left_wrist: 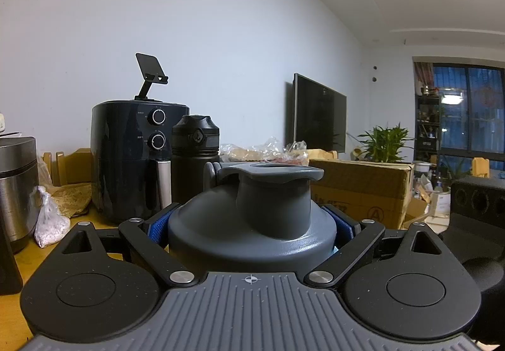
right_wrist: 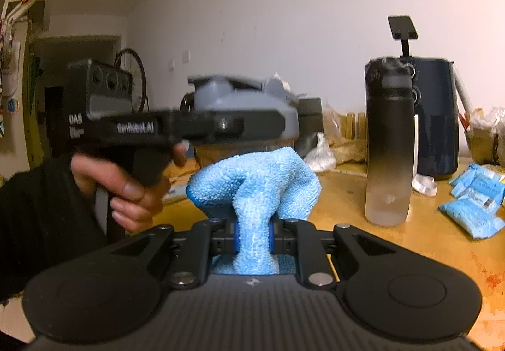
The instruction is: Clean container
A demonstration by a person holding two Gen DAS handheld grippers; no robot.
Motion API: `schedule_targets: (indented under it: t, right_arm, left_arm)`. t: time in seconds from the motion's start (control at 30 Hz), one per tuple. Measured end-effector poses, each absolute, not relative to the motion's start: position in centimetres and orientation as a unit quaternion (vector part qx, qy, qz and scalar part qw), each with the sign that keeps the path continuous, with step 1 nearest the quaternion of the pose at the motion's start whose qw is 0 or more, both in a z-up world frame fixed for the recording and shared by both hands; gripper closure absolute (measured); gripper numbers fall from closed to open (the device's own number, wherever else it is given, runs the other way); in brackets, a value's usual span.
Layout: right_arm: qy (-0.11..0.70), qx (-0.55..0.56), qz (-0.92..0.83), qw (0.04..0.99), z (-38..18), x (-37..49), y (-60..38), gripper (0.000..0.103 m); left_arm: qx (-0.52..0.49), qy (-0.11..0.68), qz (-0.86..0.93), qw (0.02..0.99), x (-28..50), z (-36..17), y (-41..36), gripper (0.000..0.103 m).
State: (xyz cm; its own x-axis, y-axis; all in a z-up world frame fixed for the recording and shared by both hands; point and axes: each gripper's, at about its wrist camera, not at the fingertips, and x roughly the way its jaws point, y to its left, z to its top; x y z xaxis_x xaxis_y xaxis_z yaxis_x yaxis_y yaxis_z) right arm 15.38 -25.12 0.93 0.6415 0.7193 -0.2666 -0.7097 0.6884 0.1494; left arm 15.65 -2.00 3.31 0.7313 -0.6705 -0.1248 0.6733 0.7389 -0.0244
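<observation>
My left gripper [left_wrist: 251, 224] is shut on a container with a grey lid [left_wrist: 252, 218] and holds it upright; blue pads press both sides of the lid. In the right wrist view the same container [right_wrist: 246, 104] is held by the left gripper [right_wrist: 176, 127], its clear body mostly hidden behind a cloth. My right gripper [right_wrist: 252, 234] is shut on a light blue microfibre cloth [right_wrist: 255, 183]. The cloth bunches up right in front of the container's lower body; whether it touches is unclear.
A black water bottle [right_wrist: 389, 142] [left_wrist: 195, 155] and a dark air fryer [left_wrist: 132, 161] [right_wrist: 438, 117] stand on the wooden table [right_wrist: 394, 243]. Blue packets [right_wrist: 476, 196] lie at right. A steel pot [left_wrist: 15, 190], plastic bag [left_wrist: 49, 221] and cardboard box [left_wrist: 366, 190] surround.
</observation>
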Motion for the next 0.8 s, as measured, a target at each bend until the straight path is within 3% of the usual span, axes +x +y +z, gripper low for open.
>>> schedule_targets:
  t: [0.5, 0.8]
  right_arm:
    - [0.256, -0.046, 0.39, 0.884, -2.8, 16.8, -23.1, 0.094]
    - [0.267, -0.053, 0.39, 0.88, -3.3, 17.0, -22.9, 0.094]
  left_arm:
    - [0.01, 0.061, -0.357, 0.932, 15.5, 3.2, -2.0, 0.008]
    - [0.009, 0.061, -0.355, 0.933, 15.6, 3.2, -2.0, 0.008]
